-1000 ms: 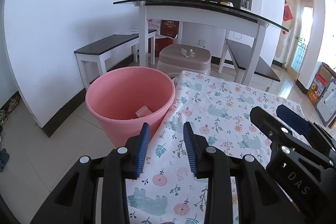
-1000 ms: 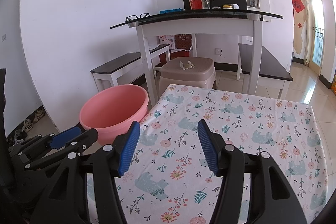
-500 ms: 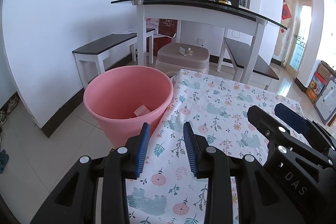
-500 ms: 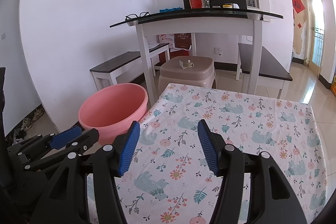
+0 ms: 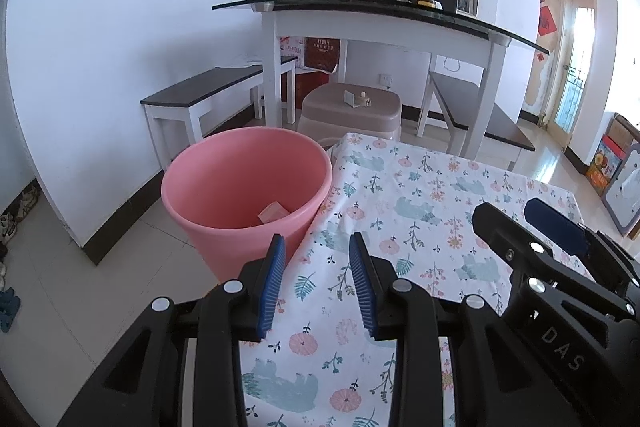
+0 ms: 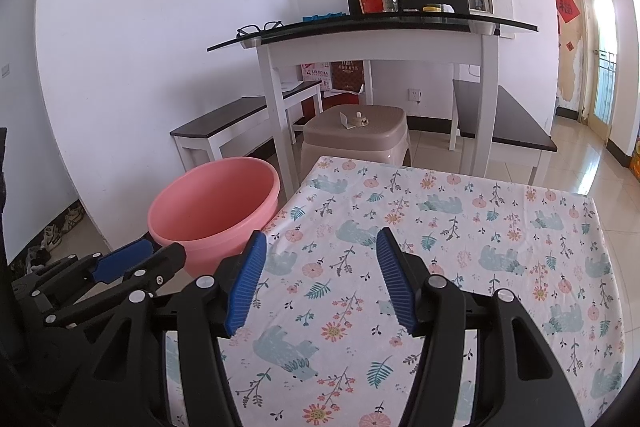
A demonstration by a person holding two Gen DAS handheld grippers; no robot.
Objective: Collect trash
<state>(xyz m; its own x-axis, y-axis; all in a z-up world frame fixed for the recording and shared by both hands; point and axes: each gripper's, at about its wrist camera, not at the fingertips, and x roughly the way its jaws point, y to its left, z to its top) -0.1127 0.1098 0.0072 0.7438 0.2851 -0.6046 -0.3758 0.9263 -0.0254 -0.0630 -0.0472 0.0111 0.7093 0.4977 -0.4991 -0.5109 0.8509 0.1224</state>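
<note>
A pink bucket (image 5: 244, 187) stands on the floor against the left edge of the floral tablecloth table (image 5: 420, 211). A pale paper scrap (image 5: 274, 211) lies inside it. My left gripper (image 5: 316, 275) is open and empty above the table's near left edge, just right of the bucket. My right gripper (image 6: 320, 271) is open and empty above the tablecloth (image 6: 460, 227). The bucket also shows in the right wrist view (image 6: 212, 203). No trash shows on the cloth. Each gripper appears in the other's view, the right one (image 5: 556, 251) and the left one (image 6: 120, 263).
A white desk with a black glass top (image 5: 380, 15) stands behind the table, with a beige plastic stool (image 5: 352, 111) under it and dark benches (image 5: 200, 95) on both sides. Tiled floor lies left of the bucket. A white wall is at left.
The left wrist view has drifted slightly, so the bucket and desk sit a little lower and left in frame. The right gripper is nearly still. Both stay open and empty.
</note>
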